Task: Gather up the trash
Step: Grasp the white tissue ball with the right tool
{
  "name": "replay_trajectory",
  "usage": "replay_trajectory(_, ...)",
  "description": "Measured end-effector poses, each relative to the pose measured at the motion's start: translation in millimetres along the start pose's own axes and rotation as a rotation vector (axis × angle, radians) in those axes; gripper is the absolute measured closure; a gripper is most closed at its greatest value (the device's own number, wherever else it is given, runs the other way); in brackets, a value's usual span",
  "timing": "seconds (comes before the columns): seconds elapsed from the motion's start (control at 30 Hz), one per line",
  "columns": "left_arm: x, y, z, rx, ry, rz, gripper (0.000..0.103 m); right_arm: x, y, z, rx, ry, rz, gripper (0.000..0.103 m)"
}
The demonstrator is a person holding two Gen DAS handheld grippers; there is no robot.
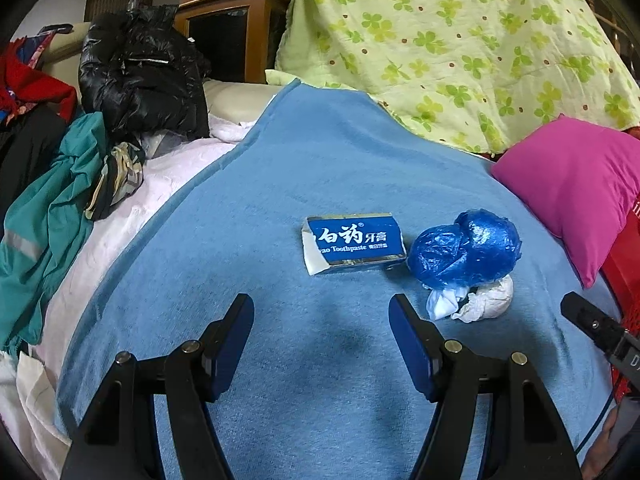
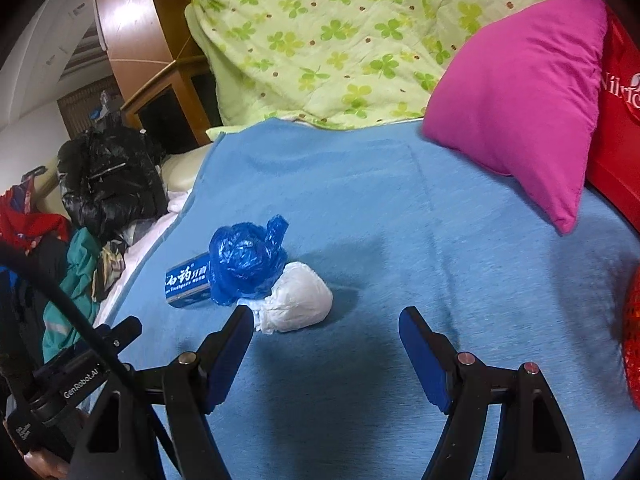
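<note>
Two wide, empty tools (image 1: 321, 312) (image 2: 326, 326) hover over fuzzy blue blanket (image 1: 240, 240) near crinkled blue plastic ball (image 1: 466, 250), glossy carton (image 1: 354, 243).

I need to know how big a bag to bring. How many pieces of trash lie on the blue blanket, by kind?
Toothpaste box: 1
Crumpled blue plastic bag: 1
Crumpled white paper wad: 1
Total: 3

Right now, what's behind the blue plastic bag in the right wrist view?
The toothpaste box lies behind the blue plastic bag; its right end is hidden by the bag. White crumpled paper sits in front.
</note>
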State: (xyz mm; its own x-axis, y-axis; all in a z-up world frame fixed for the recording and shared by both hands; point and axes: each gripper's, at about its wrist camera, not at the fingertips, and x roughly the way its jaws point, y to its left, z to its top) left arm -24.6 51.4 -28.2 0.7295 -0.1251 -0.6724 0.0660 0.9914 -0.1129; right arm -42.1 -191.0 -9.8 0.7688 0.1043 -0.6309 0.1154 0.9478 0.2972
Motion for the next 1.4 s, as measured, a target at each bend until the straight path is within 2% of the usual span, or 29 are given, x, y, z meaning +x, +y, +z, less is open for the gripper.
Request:
replay_trajectory(0.27,5,15,4,-0.055,0.023,0.014,0.032,24,5,5,0.013,0.025,-0.009,0.025)
replay_trajectory(0.5,10,40,6,-0.13,0.046,0.06,0.032,31,5,25,0.029,-0.045,0.019,0.025)
replay_trajectory(0.67,15,50,4,-0.168,0.076,0.096,0.032,43,9,37,0.017,-0.07,0.009,0.025)
replay_trajectory(0.8,17,49,2,-0.158,0.086,0.112,0.032,64,14,39,-0.001,0.0,0.045,0.025)
replay_trajectory(0.9,17,51,2,-0.158,0.085,0.125,0.032,64,27,34,-0.075,0.026,0.085,0.025)
replay_trajectory(1.0,19,55,3,-0.171,0.089,0.134,0.032,61,41,24,-0.155,0.084,0.154,0.025)
replay_trajectory(1.13,19,55,3,-0.175,0.091,0.135,0.032,58,54,6,-0.231,0.16,0.204,0.025)
replay_trajectory(1.23,18,53,2,-0.164,0.088,0.133,0.032,50,56,-2,-0.268,0.163,0.2,0.025)
replay_trajectory(1.4,18,51,2,-0.162,0.091,0.129,0.032,41,41,-1,-0.228,0.129,0.161,0.025)
